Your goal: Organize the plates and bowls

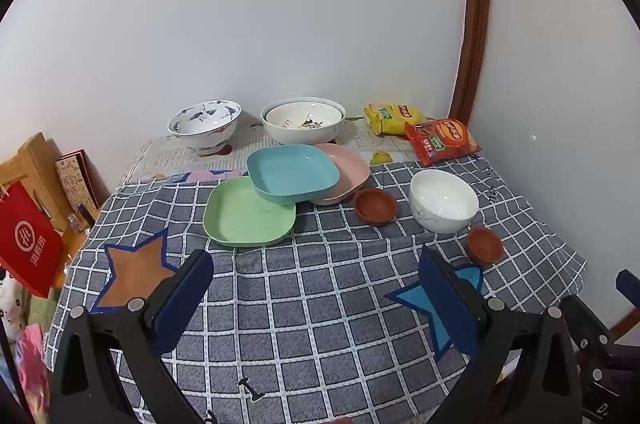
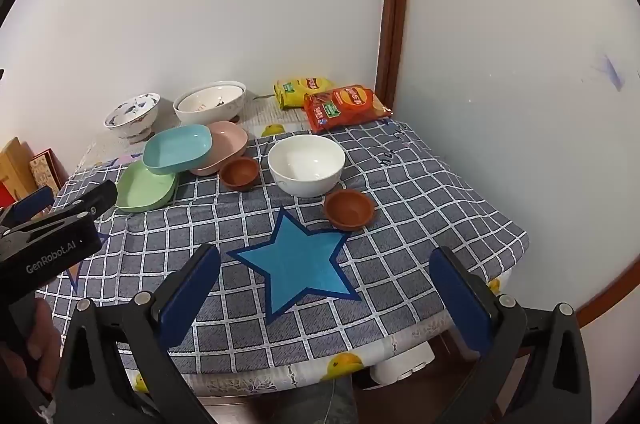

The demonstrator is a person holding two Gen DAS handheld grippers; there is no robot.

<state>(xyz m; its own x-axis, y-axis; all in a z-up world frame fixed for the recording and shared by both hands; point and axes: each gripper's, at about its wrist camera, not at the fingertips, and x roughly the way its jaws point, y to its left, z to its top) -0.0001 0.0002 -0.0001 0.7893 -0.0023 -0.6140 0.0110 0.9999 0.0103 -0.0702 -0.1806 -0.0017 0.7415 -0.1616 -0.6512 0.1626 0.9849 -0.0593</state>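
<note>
Grippers: left gripper point(image 1: 316, 288) and right gripper point(image 2: 324, 280) are held wide apart at the near table edge; nothing is gripped.
Plates: blue plate point(image 1: 292, 173) is propped tilted across green plate point(image 1: 248, 214) and pink plate point(image 1: 344, 175), mid-table.
Bowls: white bowl point(image 2: 306, 169) is flanked by two brown bowls point(image 2: 350, 209) point(image 2: 240, 173); two patterned bowls point(image 1: 204, 125) point(image 1: 302, 125) are set by the wall.
Risk: blue plate is judged liable to slide if either supporting plate is pulled first; checked cloth point(image 2: 420, 191) may bunch.
</note>
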